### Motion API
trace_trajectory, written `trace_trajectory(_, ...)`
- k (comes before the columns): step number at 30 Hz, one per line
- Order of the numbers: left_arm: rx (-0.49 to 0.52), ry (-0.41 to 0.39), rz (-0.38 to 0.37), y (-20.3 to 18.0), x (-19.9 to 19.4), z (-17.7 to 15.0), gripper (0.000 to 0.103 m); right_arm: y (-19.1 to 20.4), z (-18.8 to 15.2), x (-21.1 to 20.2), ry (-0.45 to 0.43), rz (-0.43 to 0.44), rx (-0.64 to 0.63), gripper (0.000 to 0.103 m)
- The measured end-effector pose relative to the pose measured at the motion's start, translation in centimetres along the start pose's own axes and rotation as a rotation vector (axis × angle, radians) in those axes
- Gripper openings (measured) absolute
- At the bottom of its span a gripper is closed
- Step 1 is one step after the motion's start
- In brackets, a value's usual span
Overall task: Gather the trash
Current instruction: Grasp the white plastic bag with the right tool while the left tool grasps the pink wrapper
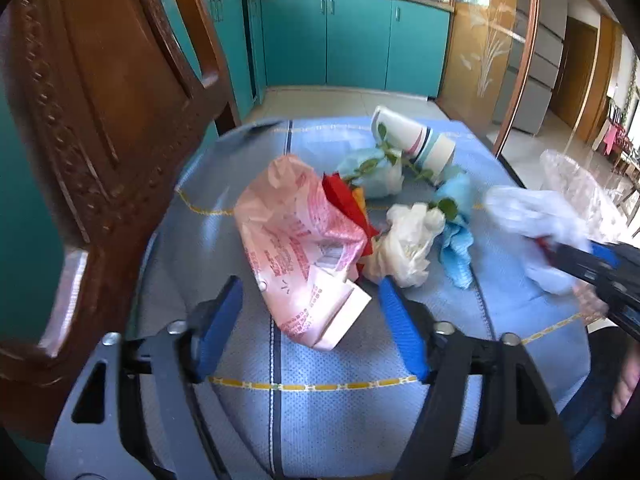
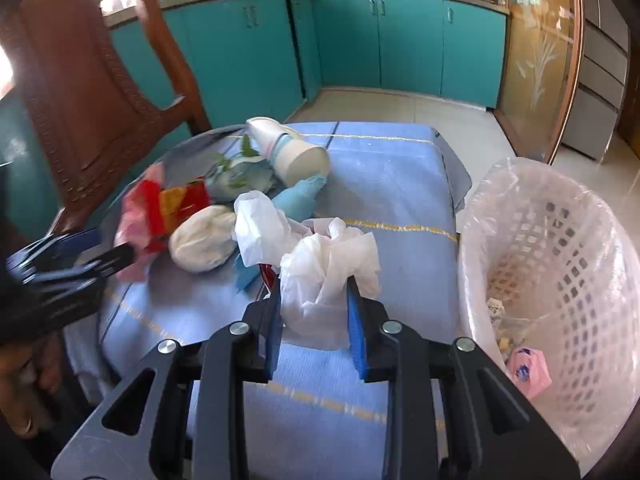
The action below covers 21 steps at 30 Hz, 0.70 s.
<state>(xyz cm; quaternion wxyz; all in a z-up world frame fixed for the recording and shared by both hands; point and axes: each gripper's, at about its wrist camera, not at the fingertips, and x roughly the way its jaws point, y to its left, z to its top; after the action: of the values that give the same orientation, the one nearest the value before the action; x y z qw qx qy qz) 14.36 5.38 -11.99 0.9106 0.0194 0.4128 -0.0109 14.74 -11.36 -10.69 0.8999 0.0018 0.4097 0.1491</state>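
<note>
A trash pile lies on a blue-covered table: a pink printed bag, a red and orange wrapper, a crumpled white bag, blue paper, green sprigs and a striped paper cup. My left gripper is open with its fingers on either side of the pink bag's near end. My right gripper is shut on a crumpled white plastic wad, held above the table beside the white basket.
The lined white basket at the table's right edge holds a pink packet and scraps. A carved wooden chair back stands close on the left. Teal kitchen cabinets and a glass door lie beyond the table.
</note>
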Motion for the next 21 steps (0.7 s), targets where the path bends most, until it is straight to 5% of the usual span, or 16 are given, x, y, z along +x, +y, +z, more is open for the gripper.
trace_trajectory(4, 0.014, 0.009, 0.003, -0.2, 0.7, -0.3, 0.036, 0.9, -1.4, -0.6, 0.022, -0.001, -0.054, 0.036)
trace_trajectory(6, 0.005, 0.008, -0.011, 0.0, 0.4, -0.3, 0.025, 1.3, -1.6, -0.4, 0.022, -0.001, -0.070, 0.060)
trace_trajectory(9, 0.003, -0.006, -0.025, 0.3, -0.8, -0.6, 0.019, 1.5, -1.7, 0.0, 0.013, -0.023, -0.083, 0.070)
trace_trajectory(18, 0.007, -0.096, 0.002, 1.3, -5.8, -1.3, 0.018, 2.5, -2.4, 3.3, 0.075, -0.061, -0.117, 0.069)
trace_trajectory(21, 0.012, -0.128, 0.010, 1.2, -7.1, -1.1, 0.018, 2.9, -2.5, 3.3, 0.076, -0.062, -0.141, 0.043)
